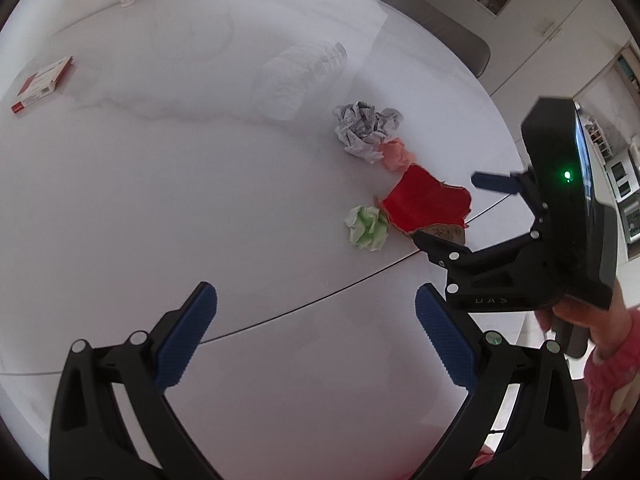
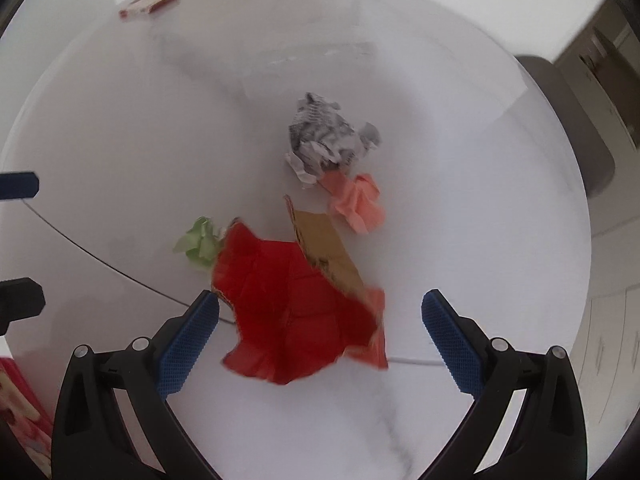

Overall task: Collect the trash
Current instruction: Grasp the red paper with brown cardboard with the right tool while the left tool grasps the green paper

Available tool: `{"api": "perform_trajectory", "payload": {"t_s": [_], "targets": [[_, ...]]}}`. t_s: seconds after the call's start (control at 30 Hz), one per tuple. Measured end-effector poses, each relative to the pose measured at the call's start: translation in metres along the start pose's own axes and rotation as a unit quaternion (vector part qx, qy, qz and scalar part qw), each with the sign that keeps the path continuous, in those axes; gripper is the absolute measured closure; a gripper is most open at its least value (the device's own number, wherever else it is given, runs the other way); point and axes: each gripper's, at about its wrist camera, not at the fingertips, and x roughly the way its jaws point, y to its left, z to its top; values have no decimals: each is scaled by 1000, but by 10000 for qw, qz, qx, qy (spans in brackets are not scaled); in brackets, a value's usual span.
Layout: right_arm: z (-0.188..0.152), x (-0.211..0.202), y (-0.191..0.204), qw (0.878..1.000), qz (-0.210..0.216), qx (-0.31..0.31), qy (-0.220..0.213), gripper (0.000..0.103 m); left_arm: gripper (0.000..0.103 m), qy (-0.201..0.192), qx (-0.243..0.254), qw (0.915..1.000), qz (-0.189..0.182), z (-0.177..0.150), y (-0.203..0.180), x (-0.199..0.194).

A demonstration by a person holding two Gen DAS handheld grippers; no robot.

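Trash lies in a cluster on the white round table [image 1: 160, 208]: a torn red cardboard piece [image 1: 428, 200] [image 2: 296, 308], a green paper ball [image 1: 366, 228] [image 2: 200, 242], a pink paper ball [image 1: 396, 155] [image 2: 358, 202] and a crumpled printed paper [image 1: 366, 130] [image 2: 324, 136]. My right gripper [image 2: 320, 320] is open, its blue pads straddling the red cardboard from just above. In the left wrist view the right gripper [image 1: 452, 208] hovers at the table's right edge by the cardboard. My left gripper [image 1: 316, 332] is open over bare table, well short of the trash.
A crushed clear plastic bottle [image 1: 298, 76] lies beyond the paper cluster. A red and white box [image 1: 42, 84] [image 2: 148, 2] sits at the far left. A grey chair [image 1: 440, 28] stands behind the table. A hand in a pink sleeve [image 1: 600, 360] holds the right gripper.
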Motion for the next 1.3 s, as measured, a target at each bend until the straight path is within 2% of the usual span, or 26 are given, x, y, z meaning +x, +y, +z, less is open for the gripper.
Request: {"api": "perform_trajectory", "payload": {"t_s": [0.07,0.13,0.17,0.33,0.5,0.57,0.6,0.67,0.8,0.87,0.9,1.1,1.3], "targets": [[0,0,-1,9999,90,-99,-19,9,8,42,60,10000,-35,2,-1,3],[3,1,-7,9996,275,-71,71,32,8,76,149,9998,-86,6,-5,11],[4,3,-9,9993,363,-20,121,38,8,75,194,9997,-101,8,-6,13],[6,-1,-26,9964,753,368,102,59,8,84,509,9986,-105,20,-21,36],[1,-15,-48,9895,1061,971,-125,59,11,147,720,9973,10,26,-35,62],[-6,-24,-58,9848,1189,1242,-251,59,23,177,802,9965,130,26,-40,72],[-8,-29,-62,9824,1248,1357,-314,59,24,226,841,9961,171,26,-43,78],[-17,-42,-72,9775,1326,1574,-462,59,36,293,878,9954,257,24,-46,87],[-41,-63,-89,9684,1402,1944,-696,59,45,173,1075,9930,465,23,-56,93],[-55,-72,-95,9652,1377,2080,-780,59,61,165,1076,9930,448,24,-59,94],[-61,-76,-98,9643,1343,2134,-811,59,66,163,1057,9934,420,24,-60,93],[-100,-95,-110,9552,1227,2534,-908,59,69,-46,1136,9931,296,24,-67,76],[-165,-113,-115,9402,1031,3105,-949,59,69,-249,1240,9920,16,17,-83,31]]}}
